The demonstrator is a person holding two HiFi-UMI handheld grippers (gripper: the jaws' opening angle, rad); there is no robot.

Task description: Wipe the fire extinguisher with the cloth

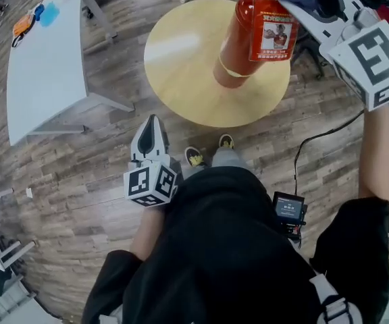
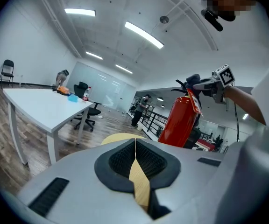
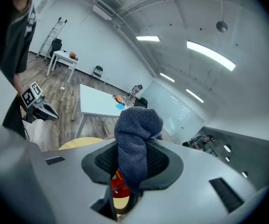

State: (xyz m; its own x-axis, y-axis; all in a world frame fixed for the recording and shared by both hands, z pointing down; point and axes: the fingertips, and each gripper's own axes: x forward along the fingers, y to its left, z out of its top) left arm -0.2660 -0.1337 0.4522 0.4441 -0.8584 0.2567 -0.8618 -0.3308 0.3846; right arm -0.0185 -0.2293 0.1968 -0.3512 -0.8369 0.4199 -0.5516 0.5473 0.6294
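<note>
Starting at the left, we see a white table (image 1: 42, 73) standing well apart from the work; it plays no part here. Next comes our left gripper (image 2: 135, 148), held low near the hip over the wooden floor (image 1: 80, 167); its jaws are drawn together on nothing, with only a sliver of tabletop showing through the slit behind their tips. We judge it is parked there to stay out of the wiping arm's way, though it is free to steady the cylinder if needed. Ahead of our feet is the round table (image 1: 181, 59), and the red fire extinguisher (image 1: 245, 46) stands on its base toward the table's right side, putting it within easy reach of the right arm. Its label (image 1: 273, 36) faces that side. Furthest right, our right gripper (image 3: 133, 167) is raised at the extinguisher's top, its jaws clamped on the blue cloth (image 3: 137, 125). A thick wad bulges out past the jaws, which we think gives a soft pad to rub with instead of bare plastic. Red shows just beneath the jaws, so the cloth is at the top end, but we cannot tell whether it is touching.
</note>
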